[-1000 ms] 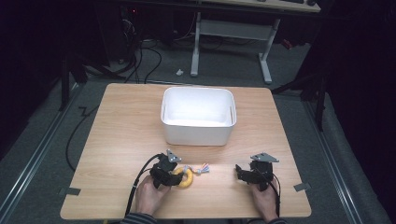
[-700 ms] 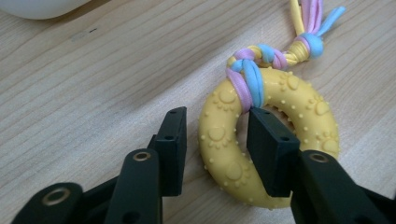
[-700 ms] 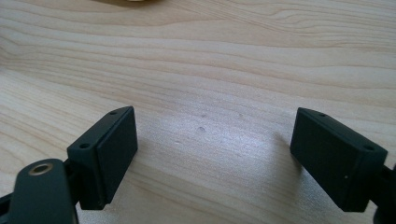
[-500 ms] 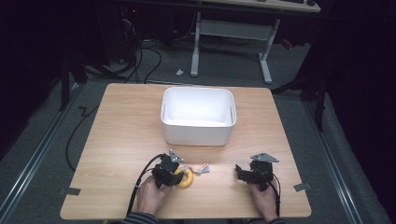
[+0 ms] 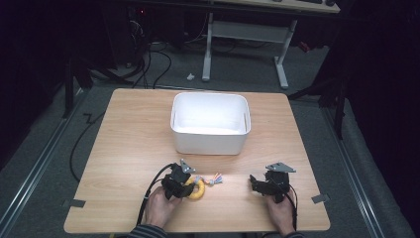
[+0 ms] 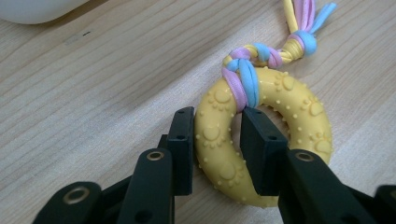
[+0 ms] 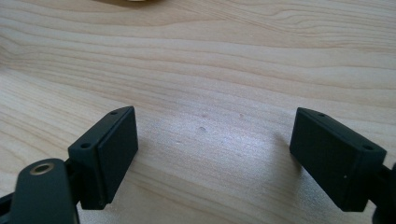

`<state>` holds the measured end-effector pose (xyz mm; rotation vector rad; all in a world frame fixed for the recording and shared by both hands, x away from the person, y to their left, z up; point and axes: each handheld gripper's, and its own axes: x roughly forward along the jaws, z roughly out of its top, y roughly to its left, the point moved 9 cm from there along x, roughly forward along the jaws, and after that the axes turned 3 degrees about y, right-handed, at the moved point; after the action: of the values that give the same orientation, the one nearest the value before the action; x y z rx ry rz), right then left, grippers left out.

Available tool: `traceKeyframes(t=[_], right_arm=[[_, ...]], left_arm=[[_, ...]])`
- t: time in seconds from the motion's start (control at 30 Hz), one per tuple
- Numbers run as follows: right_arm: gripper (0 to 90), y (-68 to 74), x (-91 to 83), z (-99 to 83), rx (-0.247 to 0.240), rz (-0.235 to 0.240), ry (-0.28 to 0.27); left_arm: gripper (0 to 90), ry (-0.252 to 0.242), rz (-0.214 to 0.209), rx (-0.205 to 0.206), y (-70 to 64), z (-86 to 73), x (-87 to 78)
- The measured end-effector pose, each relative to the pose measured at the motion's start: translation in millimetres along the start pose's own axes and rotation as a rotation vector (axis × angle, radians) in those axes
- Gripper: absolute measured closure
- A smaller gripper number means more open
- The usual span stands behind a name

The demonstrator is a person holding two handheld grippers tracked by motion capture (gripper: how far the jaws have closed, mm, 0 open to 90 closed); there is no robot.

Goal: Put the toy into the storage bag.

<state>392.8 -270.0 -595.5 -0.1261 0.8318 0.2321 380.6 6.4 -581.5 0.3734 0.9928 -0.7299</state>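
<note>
Near the front edge of the surface (image 5: pixel 129 129), left of its middle, the left tongs (image 6: pixel 217 140) pinch a yellow ring toy (image 6: pixel 261 140): one jaw sits against the outside of the ring's wall and the other stands inside its hole, both pressed to the rubber. The ring lies flat on the wood, studded with small bumps and paw-print marks. A braided cord (image 6: pixel 261 56) of pink, blue and yellow is looped round the far side of the ring and trails away from the tongs, ending in loose strands. In the high view the left tongs (image 5: pixel 179 182) lie over the ring toy (image 5: pixel 197 191), with the cord (image 5: pixel 214 179) pointing toward the right hand.

The right tongs (image 7: pixel 215 158) rest low over bare wood with their jaws spread wide and nothing between them. In the high view they (image 5: pixel 265 186) sit near the front edge, toward the right corner, well apart from the ring.

A white tub (image 5: pixel 210 144) stands at the middle of the surface, beyond both tongs.
</note>
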Motion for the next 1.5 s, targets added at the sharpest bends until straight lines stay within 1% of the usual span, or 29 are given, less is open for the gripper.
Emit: traceKeyframes(t=[0.07,0.23,0.37,0.57,0.63,0.77,0.8,0.93,1.0,1.03,1.1,1.17,1.2,1.23,1.27,1.3,1.33,1.43,1.5], right_arm=[[15.3,0.0,0.0,0.0,0.0,0.0,0.0],[15.3,0.0,0.0,0.0,0.0,0.0,0.0],[15.3,0.2,0.0,-0.1,0.0,0.001,0.0],[15.2,0.7,-0.2,-0.2,0.001,0.002,0.001],[15.3,0.7,-0.2,-0.2,0.001,0.002,0.001],[15.3,0.9,-0.3,-0.3,-0.001,0.003,0.001],[15.2,0.9,-0.3,-0.3,-0.001,0.003,0.001],[15.3,1.0,-0.3,-0.3,-0.001,0.004,0.001],[15.3,1.0,-0.3,-0.3,-0.001,0.004,0.001],[15.3,1.0,-0.3,-0.3,-0.001,0.004,0.001],[15.3,1.0,-0.3,-0.3,-0.001,0.003,0.001],[15.3,1.0,-0.3,-0.3,-0.002,0.004,0.001],[15.3,1.1,-0.2,-0.2,-0.003,0.004,0.001],[15.3,1.1,-0.2,-0.2,-0.003,0.004,0.001],[15.3,1.0,-0.1,-0.1,-0.005,0.005,-0.001],[15.3,1.0,-0.1,-0.1,-0.005,0.005,-0.001],[15.3,1.0,-0.1,-0.1,-0.005,0.005,-0.001],[15.3,1.1,0.0,-0.1,-0.005,0.005,-0.001],[15.3,1.1,0.0,0.0,-0.006,0.004,0.0]], left_arm=[[66.2,0.0,0.003,0.001,0.8,-0.3,-1.1],[66.3,-0.021,-0.01,-0.008,0.4,0.2,-7.2],[66.3,-0.027,-0.013,-0.012,1.1,0.4,-9.7],[66.3,-0.053,-0.014,-0.006,1.5,5.9,-22.2],[66.3,-0.058,-0.019,0.0,1.5,7.1,-26.5],[66.3,-0.06,-0.014,0.002,2.8,8.8,-31.3],[66.3,-0.065,-0.006,0.007,4.2,10.3,-35.7],[66.3,-0.08,-0.003,0.007,8.5,12.1,-45.7],[66.3,-0.085,-0.021,0.001,11.4,12.2,-51.6],[66.3,-0.085,-0.021,0.001,11.4,12.2,-51.6],[66.3,-0.089,-0.01,0.003,16.6,11.6,-58.2],[66.3,-0.098,-0.007,-0.001,21.0,11.1,-65.8],[66.3,-0.109,-0.01,-0.007,24.3,11.1,-73.1],[66.3,-0.109,-0.01,-0.007,24.3,11.1,-73.1],[66.3,-0.121,-0.005,-0.012,28.2,11.8,-81.0],[66.3,-0.124,0.001,-0.012,30.4,12.3,-84.7],[66.3,-0.124,0.001,-0.012,30.4,12.3,-84.7],[66.3,-0.134,0.019,-0.012,38.0,14.8,-97.9],[66.3,-0.135,0.022,-0.013,39.8,15.4,-100.4]])
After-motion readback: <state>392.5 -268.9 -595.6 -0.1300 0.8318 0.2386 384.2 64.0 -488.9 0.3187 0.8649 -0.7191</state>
